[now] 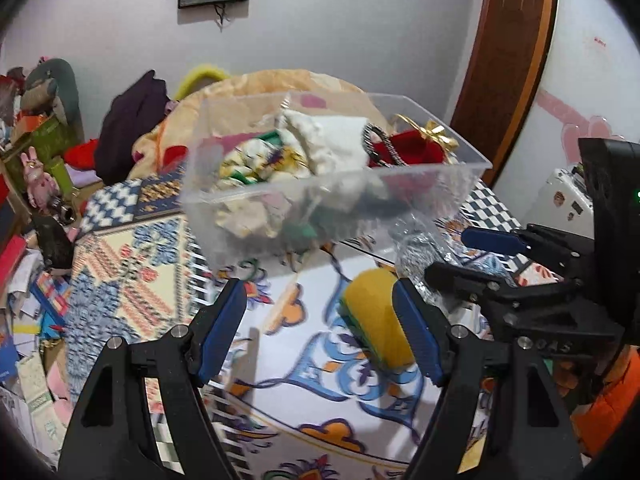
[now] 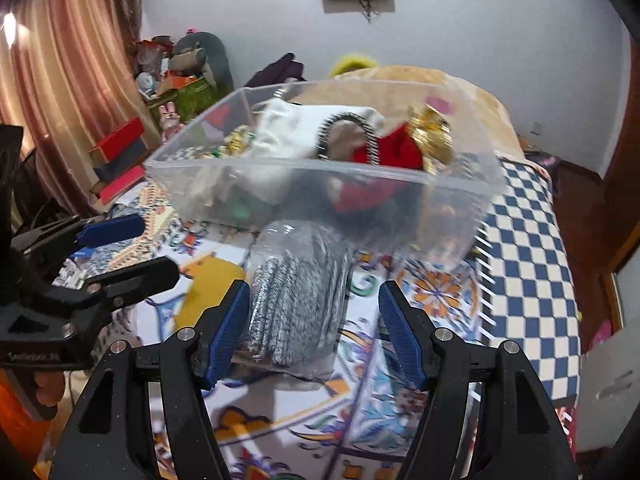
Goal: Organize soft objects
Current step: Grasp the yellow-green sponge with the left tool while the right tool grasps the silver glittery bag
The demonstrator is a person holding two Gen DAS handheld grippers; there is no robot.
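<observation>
A clear plastic bin (image 1: 400, 196) (image 2: 280, 172) stands on the patterned bedspread, holding white cloth (image 1: 332, 140) (image 2: 280, 128), a red pouch with a gold bow (image 1: 416, 146) (image 2: 400, 148) and other soft items. A yellow sponge (image 1: 372, 312) (image 2: 208, 292) lies in front of it, just left of my left gripper's right finger. A grey sparkly item in a clear bag (image 2: 296, 300) (image 1: 420, 252) lies between my right gripper's fingers. My left gripper (image 1: 320, 328) is open and empty. My right gripper (image 2: 312, 332) is open, above the bag.
The bed carries a colourful bedspread (image 1: 160, 272) (image 2: 520, 240) and a peach blanket (image 1: 256, 88) behind the bin. Clutter of boxes and toys (image 1: 36, 152) (image 2: 172, 92) stands at the left. A wooden door frame (image 1: 508, 60) is at the right.
</observation>
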